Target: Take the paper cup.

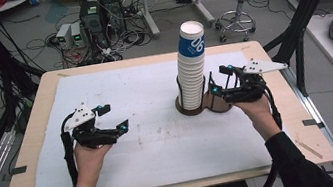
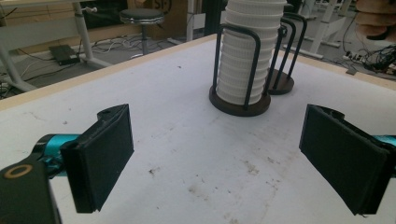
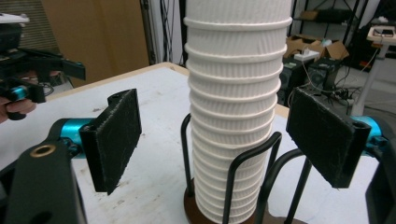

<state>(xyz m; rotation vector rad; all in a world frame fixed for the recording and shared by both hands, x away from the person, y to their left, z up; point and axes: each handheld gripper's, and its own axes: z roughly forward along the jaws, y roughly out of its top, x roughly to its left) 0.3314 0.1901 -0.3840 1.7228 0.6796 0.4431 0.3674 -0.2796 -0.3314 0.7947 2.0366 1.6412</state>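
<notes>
High view: a tall stack of ribbed white paper cups (image 1: 192,76), top cup blue-printed, stands in a wire holder (image 1: 204,103); right gripper (image 1: 218,81) at 3 o'clock and left gripper (image 1: 113,118) both gape, released.

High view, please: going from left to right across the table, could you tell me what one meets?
Left hand-held gripper → cup stack in its holder → right hand-held gripper, its jaws open beside the stack.
</notes>
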